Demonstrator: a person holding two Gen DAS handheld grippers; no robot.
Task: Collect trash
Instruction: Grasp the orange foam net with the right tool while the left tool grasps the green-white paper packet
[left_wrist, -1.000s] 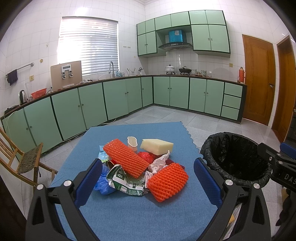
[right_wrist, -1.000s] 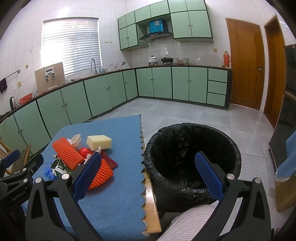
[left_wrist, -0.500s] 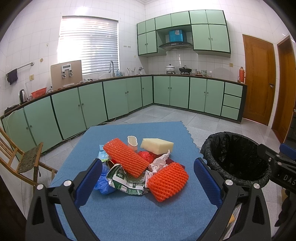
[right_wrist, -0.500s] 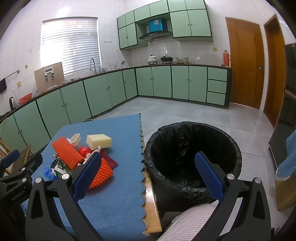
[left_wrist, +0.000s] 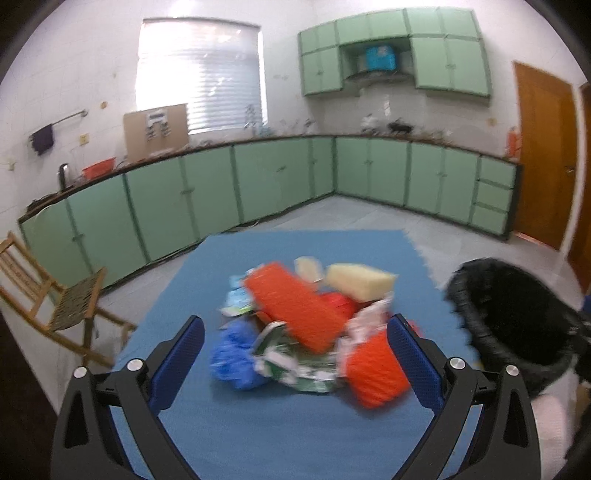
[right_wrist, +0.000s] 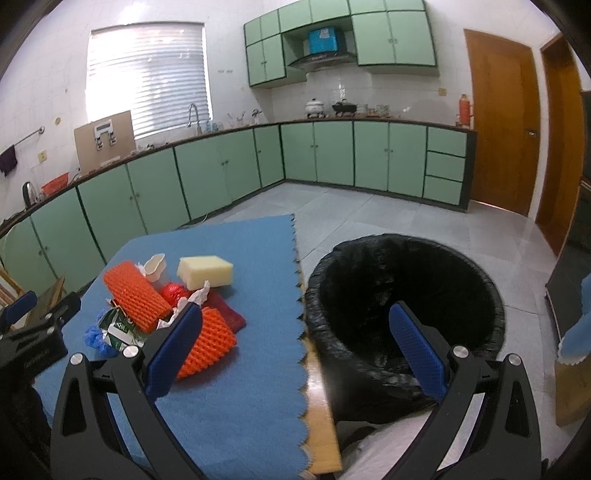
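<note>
Moved: left gripper (left_wrist: 295, 354) brought nearer the trash pile (left_wrist: 310, 325), view blurred.
Fingers: both pairs spread wide, nothing held; right gripper (right_wrist: 295, 347).
Ribbed orange foam netting (right_wrist: 135, 295): at 10 o'clock from the black-lined bin (right_wrist: 402, 295).

The left gripper (left_wrist: 293, 363) is wide open. Its two blue fingers (left_wrist: 177, 363) stand far apart, one at about 8 o'clock and one at about 4 o'clock in the left wrist view. Nothing is between them. The picture from this gripper is blurry. From the right wrist view, the left gripper (right_wrist: 22, 325) shows at about 9 o'clock as a black body with a blue tip. The right gripper (right_wrist: 293, 354) is wide open too. Its blue fingers (right_wrist: 415, 350) point forward and hold nothing. Both grippers have black arms with small silver screws. A bit of the person's light striped sleeve (right_wrist: 391, 454) shows low down at about 6 o'clock.
</note>
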